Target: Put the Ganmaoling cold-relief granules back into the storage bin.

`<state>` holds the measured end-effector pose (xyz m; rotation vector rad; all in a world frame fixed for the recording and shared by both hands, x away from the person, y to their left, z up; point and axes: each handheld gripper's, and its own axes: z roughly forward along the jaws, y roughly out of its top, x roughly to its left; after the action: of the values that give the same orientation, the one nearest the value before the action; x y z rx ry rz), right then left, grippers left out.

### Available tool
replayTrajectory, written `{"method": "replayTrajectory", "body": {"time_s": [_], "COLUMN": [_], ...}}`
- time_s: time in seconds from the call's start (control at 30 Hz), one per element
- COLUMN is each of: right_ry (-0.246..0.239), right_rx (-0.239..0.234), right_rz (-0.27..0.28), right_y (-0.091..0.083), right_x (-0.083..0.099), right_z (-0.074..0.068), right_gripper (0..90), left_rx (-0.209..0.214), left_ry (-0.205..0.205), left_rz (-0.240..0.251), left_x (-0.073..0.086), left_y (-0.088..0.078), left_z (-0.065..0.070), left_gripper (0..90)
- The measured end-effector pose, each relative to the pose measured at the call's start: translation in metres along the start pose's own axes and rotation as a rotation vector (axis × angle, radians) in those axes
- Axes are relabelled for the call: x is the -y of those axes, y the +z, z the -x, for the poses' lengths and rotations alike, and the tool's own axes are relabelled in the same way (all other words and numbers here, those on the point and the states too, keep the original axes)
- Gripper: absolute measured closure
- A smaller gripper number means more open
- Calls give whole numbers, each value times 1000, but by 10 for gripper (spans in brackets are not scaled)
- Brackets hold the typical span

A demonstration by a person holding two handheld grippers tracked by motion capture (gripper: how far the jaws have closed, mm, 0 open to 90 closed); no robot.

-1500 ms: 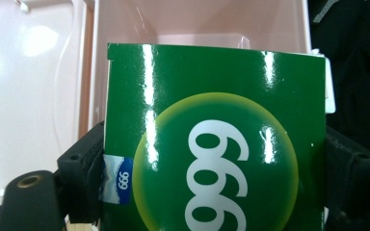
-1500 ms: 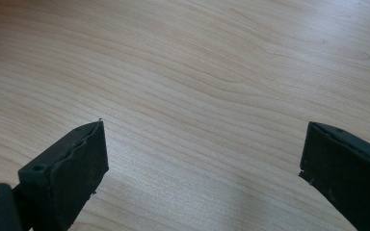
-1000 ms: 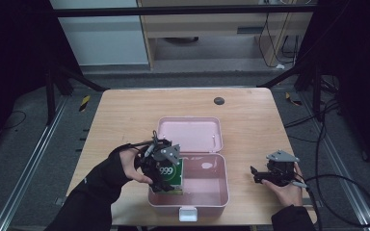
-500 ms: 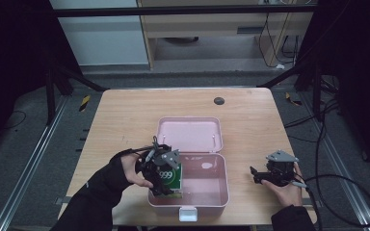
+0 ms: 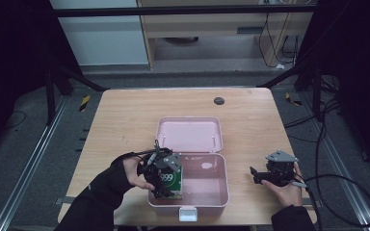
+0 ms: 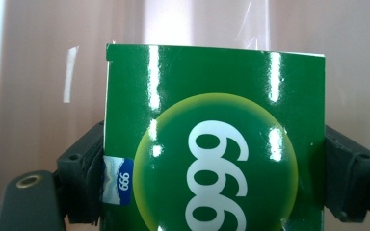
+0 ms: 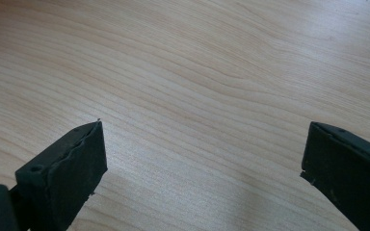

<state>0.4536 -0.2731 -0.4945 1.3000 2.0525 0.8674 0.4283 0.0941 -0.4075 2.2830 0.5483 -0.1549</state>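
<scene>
Left claw clamping a green box inside the pink case

The left claw [image 5: 166, 179] is gripping the green box [image 5: 170, 180] marked 999 by its two side edges, holding it upright at the near-left corner of the open pink case [image 5: 217, 192], whose lid is lying flat beyond it. Well off to that claw's right, the right claw [image 5: 256, 175] is resting over bare bench [image 5: 125, 115], its jaws standing wide apart with nothing between them.
</scene>
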Motion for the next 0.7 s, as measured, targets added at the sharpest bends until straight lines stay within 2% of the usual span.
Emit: {"method": "replayTrajectory", "body": {"time_s": [0.17, 0.27, 0.33, 0.4, 0.5, 0.63, 0.7], "right_ry": [0, -2, -9, -9, -13, -13, -13], "right_rx": [2, 1, -1, 0, 1, 1, 3], "right_rz": [-3, -4, -7, -8, -9, -9, -9], "right_y": [0, 0, 0, 1, 1, 1, 1], "right_x": [0, 0, 0, 0, 0, 0, 0], "right_z": [0, 0, 0, -1, -1, -1, -1], "right_gripper": [20, 17, 16, 15, 14, 14, 14], "left_rx": [-2, -7, -13, 1, -9, -20, -20], "left_ry": [63, 58, 84, 109, 69, 86, 72], "left_rz": [-47, -44, -67, -77, -23, 16, 64], "left_x": [2, 5, 6, 4, 4, 2, 0], "left_y": [1, 4, 3, -1, -5, -14, -20], "left_z": [-4, -5, -6, -7, -5, -6, -5], "left_gripper": [134, 130, 110, 106, 101, 102, 106]}}
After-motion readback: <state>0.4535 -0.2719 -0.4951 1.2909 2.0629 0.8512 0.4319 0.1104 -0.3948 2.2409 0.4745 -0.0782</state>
